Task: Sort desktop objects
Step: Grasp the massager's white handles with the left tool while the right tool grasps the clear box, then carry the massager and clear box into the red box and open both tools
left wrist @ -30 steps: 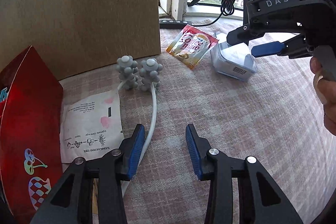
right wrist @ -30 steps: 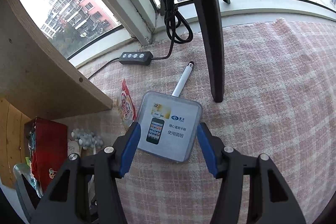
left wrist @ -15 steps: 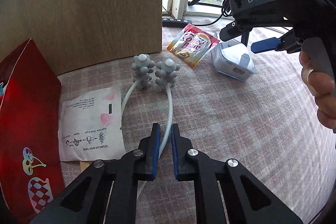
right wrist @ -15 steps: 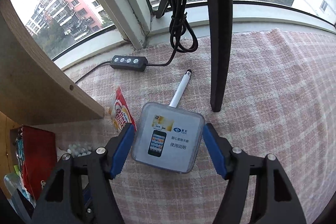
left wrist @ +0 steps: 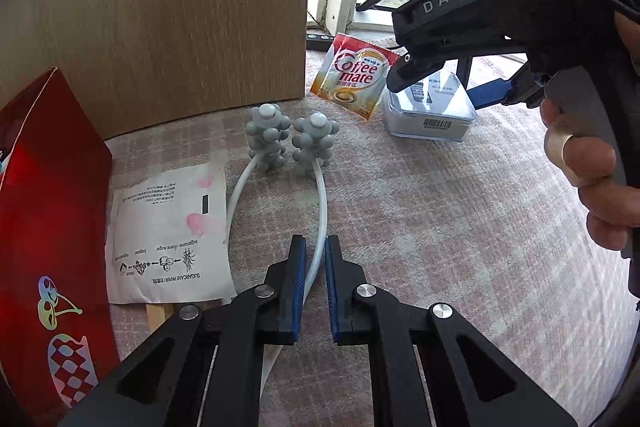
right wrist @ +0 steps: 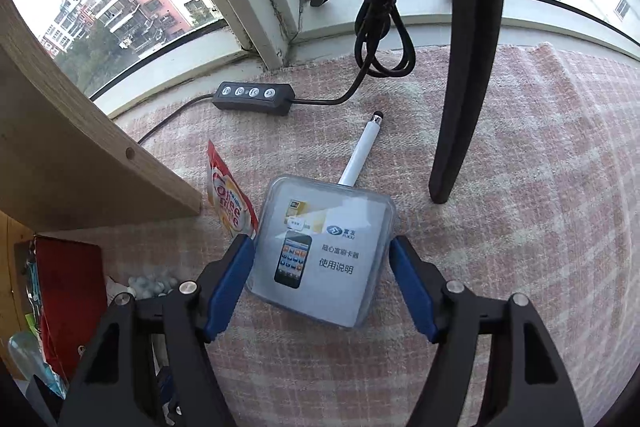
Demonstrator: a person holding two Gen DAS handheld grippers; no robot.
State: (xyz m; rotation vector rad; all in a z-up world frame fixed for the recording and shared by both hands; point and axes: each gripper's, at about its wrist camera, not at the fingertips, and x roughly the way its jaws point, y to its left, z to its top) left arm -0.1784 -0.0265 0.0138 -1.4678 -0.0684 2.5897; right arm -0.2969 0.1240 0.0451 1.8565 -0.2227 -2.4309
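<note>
Left claw (left wrist: 316,259) is closed on one white arm of the massager (left wrist: 280,183), which has two grey knobbed heads and lies on the tabletop (left wrist: 440,227). One paper sachet (left wrist: 168,239) lies just beside it. Right claw (right wrist: 320,279) stands open around one clear plastic box (right wrist: 320,259). One Coffee mate packet (left wrist: 354,79) touches the box; one stylus pen (right wrist: 362,151) lies behind.

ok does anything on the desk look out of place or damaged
Nothing looks damaged or spilled. One small oddity: the white stylus pen has its lower end tucked under the clear plastic card reader box, which the open right tool straddles. The Coffee mate sachet lies loose beside the box. The left tool pinches the massager's white arm.
</note>
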